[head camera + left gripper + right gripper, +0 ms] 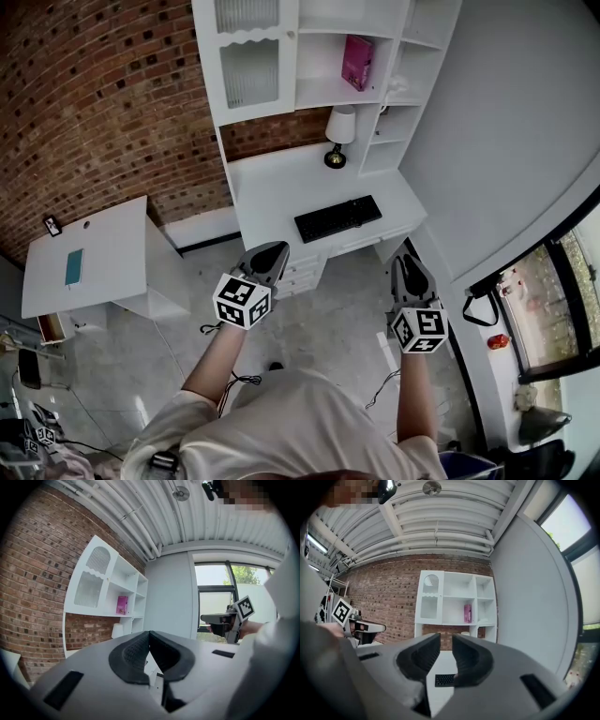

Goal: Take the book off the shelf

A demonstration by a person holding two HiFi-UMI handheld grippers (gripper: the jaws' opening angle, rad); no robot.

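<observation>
Got a wide patch of open floor (347,328) between the body and the white desk (272,183), so plenty of room to step in. Hemmed in on the right by a grey wall (506,141) running close past the right gripper (408,255), with a window (553,300) on the near side of it. Over on the left, looking at a small white table (89,258), well apart from the left gripper (277,248).

Can spot the pink book (357,62) standing upright in an open compartment of the shelf unit (309,94) above the desk, tucked at the right end against the divider. Sitting far off and well above both grippers, beyond the lamp (338,134) and the black keyboard (337,217). Showing in both gripper views too (122,605) (467,613).

Holding both arms stretched forward, forearms bare, grippers roughly level with each other and aimed at the desk. Left one hovering just at the desk's near front edge, right one over the floor by the desk's right corner. Marker cubes facing up.

Left tongs (149,634) pinched with tips touching, gripping nothing. Right tongs (446,641) parted by a narrow slot, just the keyboard visible through the gap.
</observation>
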